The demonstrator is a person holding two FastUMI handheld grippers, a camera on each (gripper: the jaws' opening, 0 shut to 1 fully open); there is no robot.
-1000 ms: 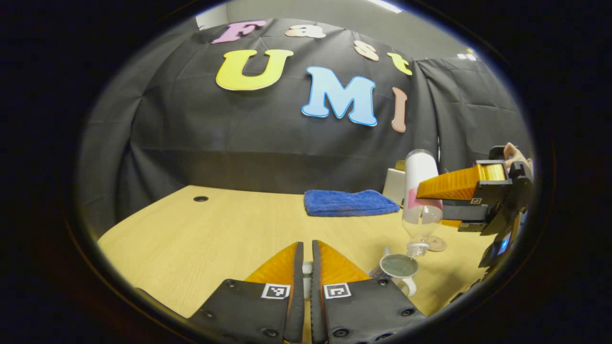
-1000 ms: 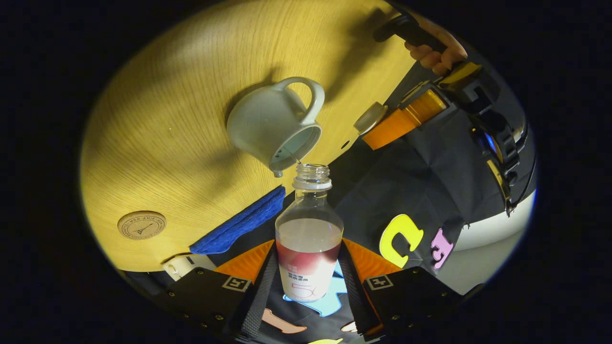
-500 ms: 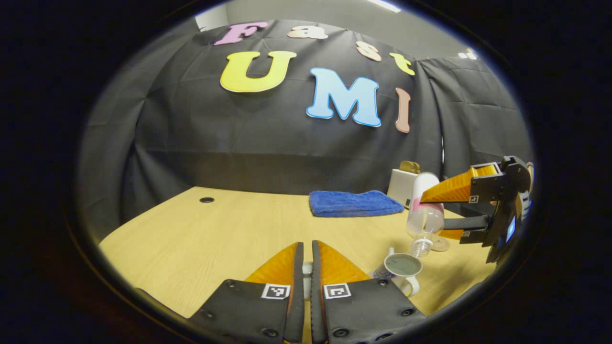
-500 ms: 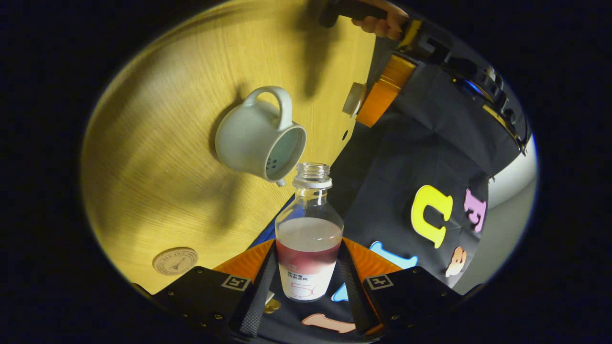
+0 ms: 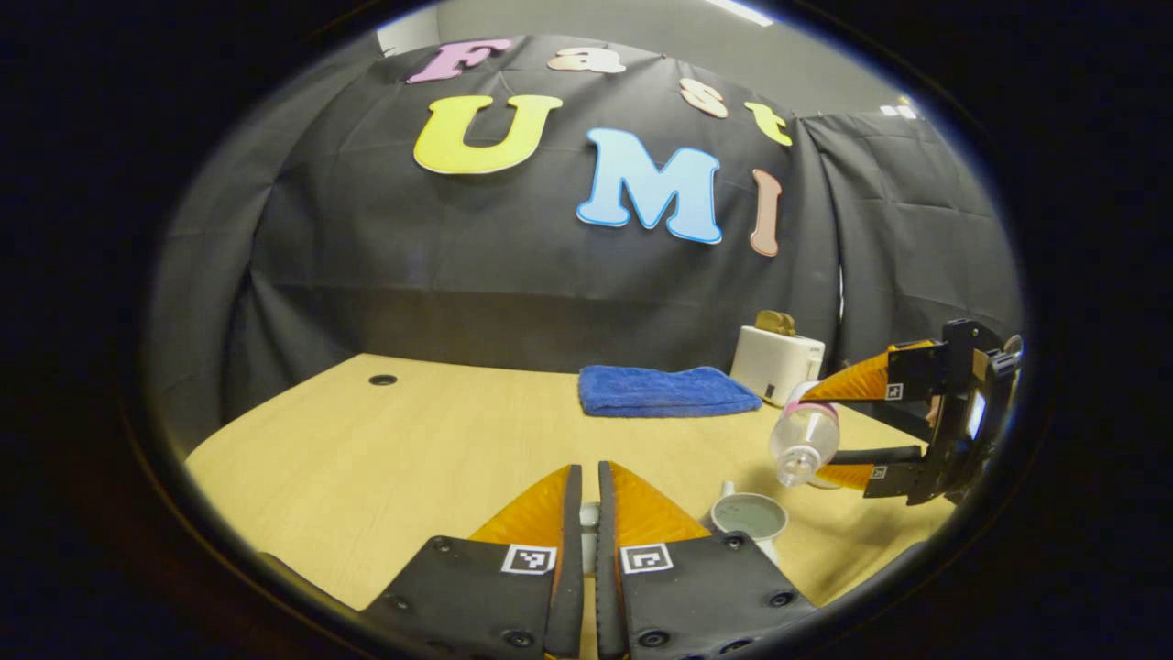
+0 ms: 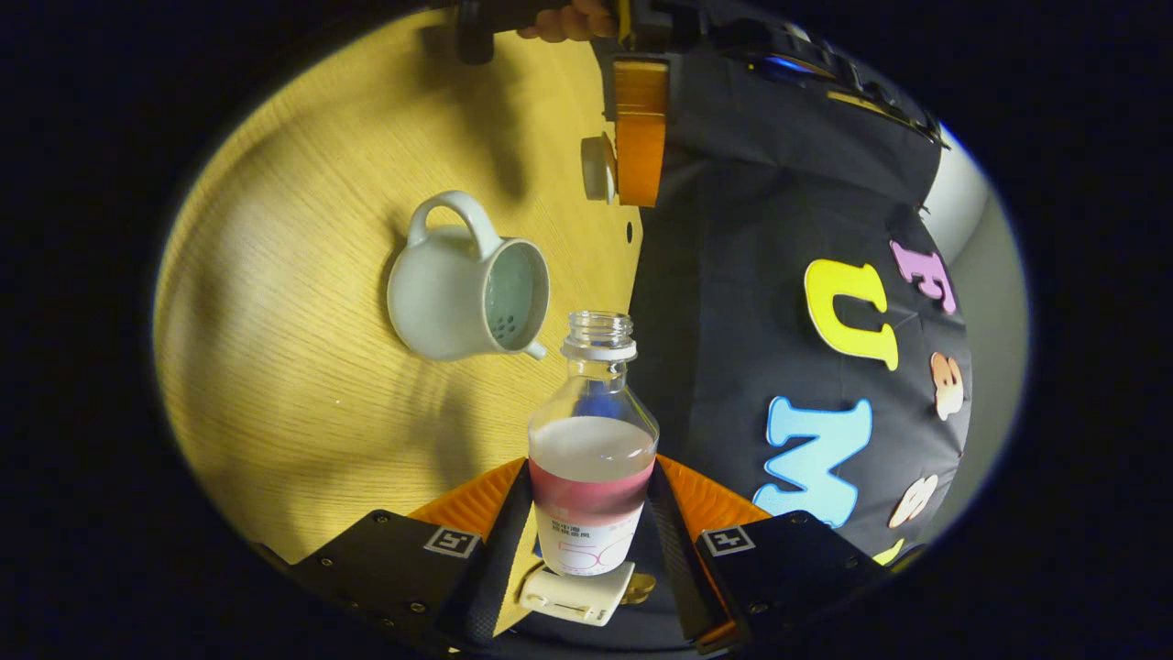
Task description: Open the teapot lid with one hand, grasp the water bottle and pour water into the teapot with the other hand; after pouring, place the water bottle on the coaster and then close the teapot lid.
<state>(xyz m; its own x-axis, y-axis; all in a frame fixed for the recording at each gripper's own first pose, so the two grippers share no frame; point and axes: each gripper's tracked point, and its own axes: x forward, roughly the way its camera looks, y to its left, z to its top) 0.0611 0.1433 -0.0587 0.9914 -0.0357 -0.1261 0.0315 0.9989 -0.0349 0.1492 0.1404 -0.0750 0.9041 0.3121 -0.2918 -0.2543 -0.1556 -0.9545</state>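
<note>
Holding the water bottle by its labelled lower body, the right tool has both fingers pressed on its two sides. In the left gripper view this right tool is at the right, and the bottle lies tilted with its open mouth pointing down and to the left, above the counter and just above and right of the teapot. Water is in the bottle, and the neck has no cap.

In the right gripper view the white teapot stands on the wooden counter with its lid off; the strainer holes are visible inside, near the spout. The bottle mouth is close to the spout but apart from it.

Farther off in this view, the left tool is clenched on the teapot lid, which it holds in the air above the counter, and a hand grips its handle. In the left gripper view the fingers of this tool stand almost together.

A folded blue towel lies at the back of the counter, and a white toaster stands just right of it.
</note>
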